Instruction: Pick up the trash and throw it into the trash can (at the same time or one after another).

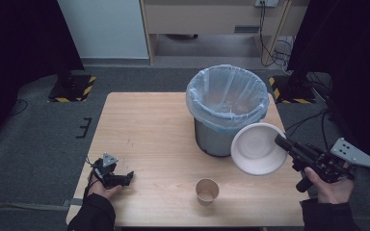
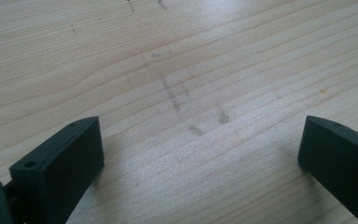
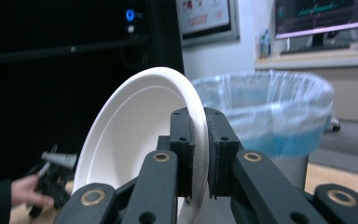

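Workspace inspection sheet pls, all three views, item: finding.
Surface: wooden table, bare, faint grey marks in the left gripper view.
Job's things: white paper plate held tilted beside the bin, which has a blue liner and stands at the table's far right; paper cup upright near the front edge, apart from both.
Clutter: nothing seen.
Grippers: right gripper clamped on the plate's rim; left gripper open, low over the table at front left, holding nothing.
Cables: several on the floor right of the table.
Surroundings: dark curtains, grey floor, hazard-striped bases, monitor behind.
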A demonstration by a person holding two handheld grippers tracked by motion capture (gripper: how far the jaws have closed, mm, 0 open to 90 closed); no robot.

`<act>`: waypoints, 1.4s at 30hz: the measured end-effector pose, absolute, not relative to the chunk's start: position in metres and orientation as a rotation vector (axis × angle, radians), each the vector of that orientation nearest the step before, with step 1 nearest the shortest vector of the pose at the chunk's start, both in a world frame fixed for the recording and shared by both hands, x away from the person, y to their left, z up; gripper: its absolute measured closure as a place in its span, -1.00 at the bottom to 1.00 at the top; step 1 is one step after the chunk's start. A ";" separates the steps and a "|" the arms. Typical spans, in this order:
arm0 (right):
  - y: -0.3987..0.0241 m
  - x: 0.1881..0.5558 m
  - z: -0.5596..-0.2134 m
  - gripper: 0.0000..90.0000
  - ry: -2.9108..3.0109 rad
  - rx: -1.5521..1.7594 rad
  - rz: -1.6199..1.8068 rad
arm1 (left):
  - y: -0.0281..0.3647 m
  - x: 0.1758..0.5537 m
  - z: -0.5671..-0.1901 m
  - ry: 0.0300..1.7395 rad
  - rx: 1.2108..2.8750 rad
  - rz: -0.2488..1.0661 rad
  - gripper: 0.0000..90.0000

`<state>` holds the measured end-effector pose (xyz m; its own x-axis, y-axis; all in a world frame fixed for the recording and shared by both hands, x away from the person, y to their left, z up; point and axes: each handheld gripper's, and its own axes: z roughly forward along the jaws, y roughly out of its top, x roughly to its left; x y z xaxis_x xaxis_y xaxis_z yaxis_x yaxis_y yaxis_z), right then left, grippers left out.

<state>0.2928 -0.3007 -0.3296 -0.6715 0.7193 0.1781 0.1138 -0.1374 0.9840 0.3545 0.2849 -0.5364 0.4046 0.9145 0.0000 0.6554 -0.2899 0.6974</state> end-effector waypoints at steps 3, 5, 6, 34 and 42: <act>-0.300 0.293 -0.322 0.85 1.647 0.928 1.886 | 0.285 0.355 -0.536 1.331 2.045 0.541 -1.00; -0.300 0.294 -0.318 0.85 1.620 0.925 1.891 | 0.285 0.355 -0.536 1.332 2.045 0.541 -1.00; -0.299 0.294 -0.315 0.85 1.599 0.921 1.900 | 0.285 0.355 -0.536 1.332 2.045 0.541 -1.00; -0.263 0.352 -0.254 0.85 1.319 0.885 1.903 | 0.285 0.355 -0.536 1.331 2.046 0.541 -1.00; -0.253 0.379 -0.248 0.85 1.284 0.917 1.863 | 0.285 0.355 -0.536 1.332 2.046 0.541 -1.00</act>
